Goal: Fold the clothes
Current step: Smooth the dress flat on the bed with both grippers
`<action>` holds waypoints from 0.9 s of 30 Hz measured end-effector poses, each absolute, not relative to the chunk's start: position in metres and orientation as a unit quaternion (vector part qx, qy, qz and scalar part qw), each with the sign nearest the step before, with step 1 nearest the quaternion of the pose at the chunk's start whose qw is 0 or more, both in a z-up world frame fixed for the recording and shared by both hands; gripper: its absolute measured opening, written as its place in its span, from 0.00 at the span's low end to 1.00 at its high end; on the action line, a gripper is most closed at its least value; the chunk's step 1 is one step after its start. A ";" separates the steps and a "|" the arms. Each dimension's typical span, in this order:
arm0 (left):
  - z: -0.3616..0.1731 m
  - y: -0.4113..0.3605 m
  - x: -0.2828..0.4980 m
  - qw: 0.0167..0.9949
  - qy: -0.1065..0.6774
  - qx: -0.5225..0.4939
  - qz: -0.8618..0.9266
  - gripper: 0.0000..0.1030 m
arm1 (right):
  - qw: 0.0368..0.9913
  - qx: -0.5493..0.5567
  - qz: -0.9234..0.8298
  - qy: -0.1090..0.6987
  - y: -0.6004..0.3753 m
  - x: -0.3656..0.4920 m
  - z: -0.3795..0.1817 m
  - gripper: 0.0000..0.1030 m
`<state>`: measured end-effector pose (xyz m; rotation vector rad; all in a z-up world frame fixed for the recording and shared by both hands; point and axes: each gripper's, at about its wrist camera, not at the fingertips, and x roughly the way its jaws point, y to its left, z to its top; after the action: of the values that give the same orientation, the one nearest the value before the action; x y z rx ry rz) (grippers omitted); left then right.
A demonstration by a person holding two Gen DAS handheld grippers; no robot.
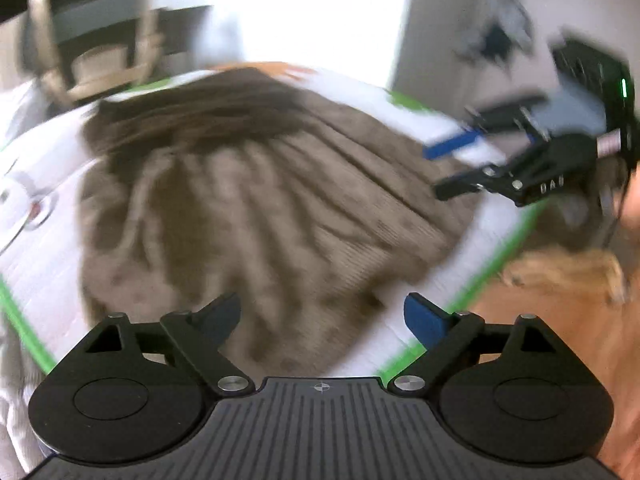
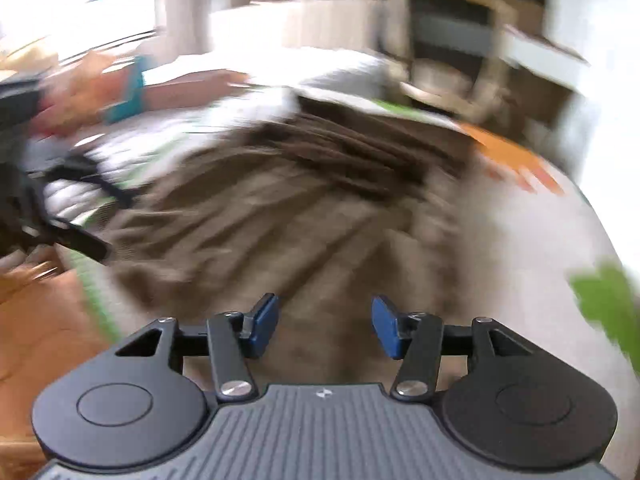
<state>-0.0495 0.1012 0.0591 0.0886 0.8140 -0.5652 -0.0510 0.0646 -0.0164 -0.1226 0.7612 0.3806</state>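
Both grippers — left gripper (image 1: 322, 316), right gripper (image 2: 324, 326) — hover wide apart, gripping nothing, above a brown knit garment (image 1: 256, 200) lying rumpled on the white mat (image 1: 48, 280) — no neat fold visible.

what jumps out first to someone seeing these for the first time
A big brown ribbed garment fills the middle of both views, spread over a white sheet with green edging. Both grippers are open with nothing between their blue pads: the left gripper low over the cloth's near edge, the right gripper at the cloth's right side. Everything is blurred, so finer detail is hard to tell.
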 end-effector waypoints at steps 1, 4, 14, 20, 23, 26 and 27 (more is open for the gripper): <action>0.057 0.112 -0.044 0.882 0.394 0.020 -0.257 0.90 | 0.906 -0.056 0.168 0.383 0.056 -0.051 -0.025 0.51; 0.040 0.142 -0.037 0.884 0.414 -0.009 -0.216 0.90 | 0.909 -0.054 0.165 0.380 0.033 -0.072 -0.035 0.52; 0.051 0.162 -0.045 0.892 0.408 -0.009 -0.193 0.91 | 0.928 -0.048 0.125 0.347 0.021 -0.079 -0.018 0.61; 0.058 0.136 -0.032 0.895 0.373 -0.043 -0.241 0.93 | 0.920 -0.093 0.137 0.356 0.059 -0.055 -0.035 0.63; 0.048 0.136 -0.034 0.897 0.378 -0.026 -0.229 0.93 | 0.920 -0.093 0.122 0.361 0.050 -0.056 -0.034 0.75; 0.037 0.142 -0.041 0.899 0.386 0.001 -0.208 0.93 | 0.922 -0.084 0.108 0.361 0.037 -0.058 -0.031 0.77; 0.033 0.144 -0.044 0.899 0.388 0.010 -0.201 0.93 | 0.923 -0.081 0.103 0.361 0.032 -0.059 -0.030 0.77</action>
<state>-0.0436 0.1436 0.0334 0.0217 0.8030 -0.4156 -0.0591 0.0323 -0.0298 -0.1660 0.7416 0.2110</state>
